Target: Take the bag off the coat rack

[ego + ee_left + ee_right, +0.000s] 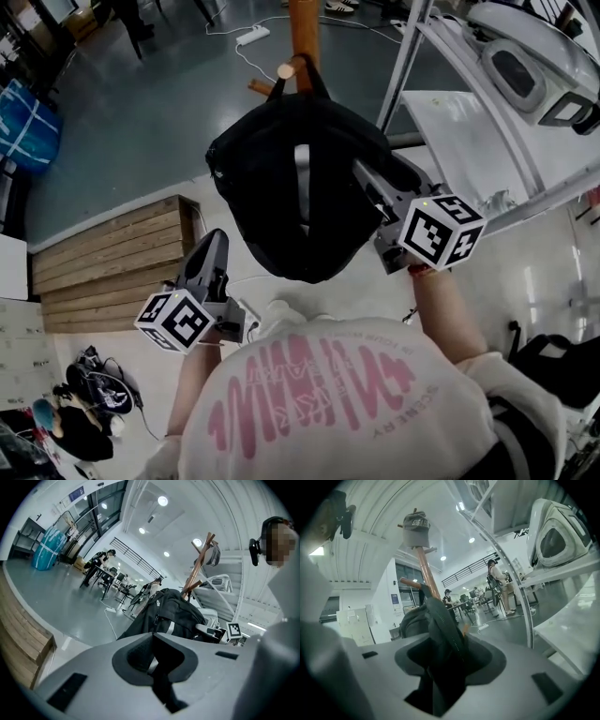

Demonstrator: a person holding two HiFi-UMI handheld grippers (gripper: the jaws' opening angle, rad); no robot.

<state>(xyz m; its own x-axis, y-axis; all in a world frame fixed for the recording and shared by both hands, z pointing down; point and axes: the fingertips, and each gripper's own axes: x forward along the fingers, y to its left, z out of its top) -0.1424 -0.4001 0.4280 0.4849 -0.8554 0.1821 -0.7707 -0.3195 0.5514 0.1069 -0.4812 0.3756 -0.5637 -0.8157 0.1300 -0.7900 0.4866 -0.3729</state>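
A black backpack (300, 197) hangs by its top loop from a peg (289, 68) of the wooden coat rack (303, 33). My right gripper (367, 180) reaches into the bag's right side and is shut on a fold of its fabric; in the right gripper view that black fabric (440, 634) fills the gap between the jaws. A grey cap (415, 527) tops the rack pole (425, 569). My left gripper (216, 242) sits lower left of the bag, shut and empty, apart from it. In the left gripper view the backpack (171, 613) hangs ahead on the rack (199, 562).
A low wooden platform (112, 262) lies left of me. A white metal frame with a table (487, 103) stands close on the right. A power strip and cable (253, 35) lie on the floor behind the rack. Dark items (89, 389) sit at lower left.
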